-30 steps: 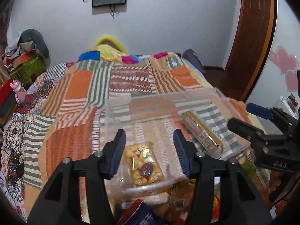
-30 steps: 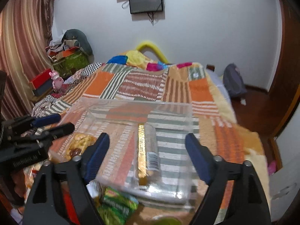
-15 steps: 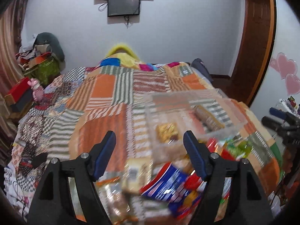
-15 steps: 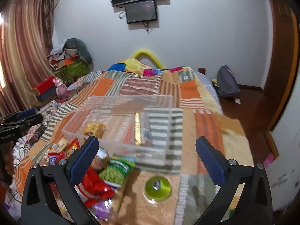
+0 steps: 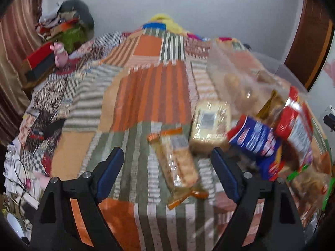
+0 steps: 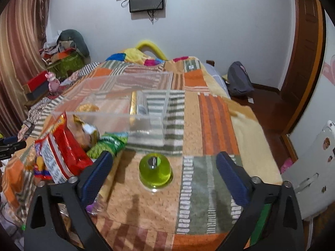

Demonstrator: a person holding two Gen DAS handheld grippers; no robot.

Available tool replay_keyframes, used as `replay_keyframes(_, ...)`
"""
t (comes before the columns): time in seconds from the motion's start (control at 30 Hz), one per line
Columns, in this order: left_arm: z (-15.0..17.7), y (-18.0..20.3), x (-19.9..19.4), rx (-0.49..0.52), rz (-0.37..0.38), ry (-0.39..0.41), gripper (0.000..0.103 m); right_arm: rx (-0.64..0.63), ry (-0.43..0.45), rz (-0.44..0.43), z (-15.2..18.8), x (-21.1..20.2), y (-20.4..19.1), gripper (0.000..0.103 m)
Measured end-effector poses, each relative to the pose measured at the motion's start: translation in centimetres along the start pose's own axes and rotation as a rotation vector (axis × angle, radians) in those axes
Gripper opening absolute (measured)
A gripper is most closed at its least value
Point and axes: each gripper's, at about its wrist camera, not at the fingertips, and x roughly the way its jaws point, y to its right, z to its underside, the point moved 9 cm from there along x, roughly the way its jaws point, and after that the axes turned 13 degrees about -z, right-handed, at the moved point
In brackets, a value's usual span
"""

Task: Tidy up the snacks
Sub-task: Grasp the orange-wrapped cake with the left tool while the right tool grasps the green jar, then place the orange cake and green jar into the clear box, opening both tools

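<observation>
A clear plastic bin (image 6: 134,102) stands on the patchwork quilt and holds a long gold cracker pack (image 6: 136,104) and a nut bag. My left gripper (image 5: 167,175) is open and empty above a clear biscuit pack (image 5: 178,165); a yellow pack (image 5: 211,125), a blue bag (image 5: 255,140) and a red bag (image 5: 295,121) lie to its right. My right gripper (image 6: 165,177) is open and empty, with a green jelly cup (image 6: 156,171) between its jaws. A red bag (image 6: 60,152) and a green bag (image 6: 108,144) lie left of it.
The bed's right edge (image 6: 257,138) drops to a wooden floor with a dark backpack (image 6: 238,81). A white appliance (image 6: 307,177) stands at the right. Boxes and clothes (image 5: 54,41) pile at the bed's left.
Both grippers have pulled back from the bin and dropped lower. The left one swung left over the loose snack packs. The right one now frames the green cup.
</observation>
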Motion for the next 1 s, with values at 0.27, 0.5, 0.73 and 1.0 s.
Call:
replay_keyframes(0.27,2.1,1.3,3.5,0.005,0.017,-0.074,0.072,0.044,-0.077,-0.014,2.0,2.2,0.9,0.070)
replay_keyframes(0.5,1.8,1.5,4.9,0.011,-0.021,-0.053,0.055,0.061,-0.102,-0.036,2.6,3.4,0.7,0.060)
replay_keyframes(0.73,1.5,0.5,4.6,-0.009,-0.026,-0.052,0.035,0.127,-0.095,-0.090,3.1,3.7,0.8,0.044)
replay_keyframes(1.0,-0.4,0.3,1.6,-0.024,-0.018,0.011,0.035,0.125,-0.089,-0.094,3.2,2.5,0.6,0.043)
